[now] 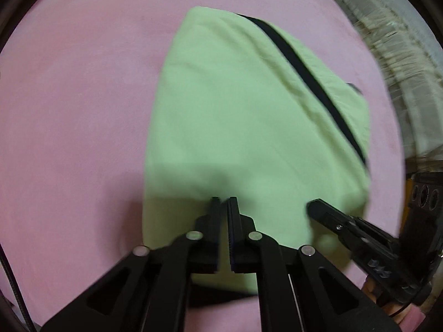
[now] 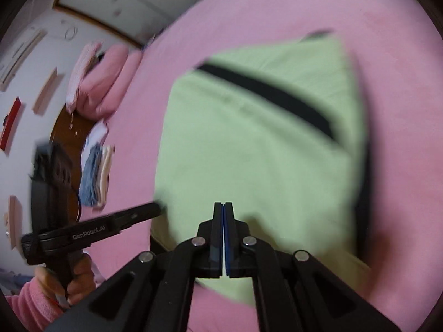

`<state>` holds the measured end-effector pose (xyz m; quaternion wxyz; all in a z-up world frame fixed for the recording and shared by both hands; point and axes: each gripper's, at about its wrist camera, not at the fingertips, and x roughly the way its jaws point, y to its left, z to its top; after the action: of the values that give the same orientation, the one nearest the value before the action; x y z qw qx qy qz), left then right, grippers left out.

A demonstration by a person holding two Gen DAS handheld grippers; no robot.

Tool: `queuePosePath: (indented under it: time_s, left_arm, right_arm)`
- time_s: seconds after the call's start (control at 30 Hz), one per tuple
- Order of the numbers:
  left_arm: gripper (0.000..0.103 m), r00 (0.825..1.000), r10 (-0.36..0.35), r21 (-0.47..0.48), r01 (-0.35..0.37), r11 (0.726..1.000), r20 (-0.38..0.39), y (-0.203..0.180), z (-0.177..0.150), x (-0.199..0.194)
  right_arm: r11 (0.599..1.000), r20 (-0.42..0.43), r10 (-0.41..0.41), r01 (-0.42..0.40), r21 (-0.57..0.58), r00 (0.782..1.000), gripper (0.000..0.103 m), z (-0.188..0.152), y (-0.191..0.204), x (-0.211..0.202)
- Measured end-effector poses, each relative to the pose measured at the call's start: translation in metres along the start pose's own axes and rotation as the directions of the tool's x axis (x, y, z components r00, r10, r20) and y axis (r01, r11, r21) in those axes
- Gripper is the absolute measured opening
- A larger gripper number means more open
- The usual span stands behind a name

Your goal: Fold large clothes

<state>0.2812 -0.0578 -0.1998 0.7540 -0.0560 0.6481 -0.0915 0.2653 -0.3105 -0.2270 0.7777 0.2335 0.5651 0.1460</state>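
A light green garment (image 1: pixel 235 127), folded into a rough rectangle and crossed by a black stripe (image 1: pixel 304 74), is seen lying flat on a pink bed sheet (image 1: pixel 69 124). The left gripper (image 1: pixel 224 202) is held over the garment's near edge, pointing steeply down; its fingers (image 1: pixel 215 215) are closed together, and no cloth can be seen between them. In the right wrist view the right gripper (image 2: pixel 223 206) is likewise held above the near part of the garment (image 2: pixel 249 152), its fingers (image 2: pixel 217 221) pressed together with nothing between them. The left gripper (image 2: pixel 155 209) is seen there from the side, its tip at the garment's left edge, held by a hand (image 2: pixel 74 279) in a pink sleeve (image 2: pixel 30 301). Pink pillows (image 2: pixel 102 88) and a stack of folded cloths (image 2: pixel 95 174) are seen beyond the sheet (image 2: pixel 277 5), blurred.
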Motion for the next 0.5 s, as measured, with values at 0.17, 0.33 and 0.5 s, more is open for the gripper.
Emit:
queuePosePath:
  time_s: [0.17, 0.33, 0.5]
  left_arm:
    - [0.002, 0.990, 0.124, -0.011, -0.123, 0.992, 0.065, 0.026, 0.011, -0.010]
    - [0.002, 0.988, 0.102, -0.071, -0.095, 0.993, 0.113, 0.043, 0.014, -0.029]
    - [0.003, 0.989, -0.117, 0.040, 0.114, 0.993, 0.095, 0.007, 0.035, -0.024]
  right_arm:
    - [0.970, 0.147, -0.238, 0.228, 0.084, 0.960, 0.000, -0.008, -0.063, -0.033]
    - [0.859, 0.282, -0.471, 0.363, 0.361, 0.835, 0.000, -0.008, -0.079, -0.092]
    - [0.993, 0.361, -0.084, 0.046, 0.112, 0.929, 0.000, 0.013, -0.024, -0.079]
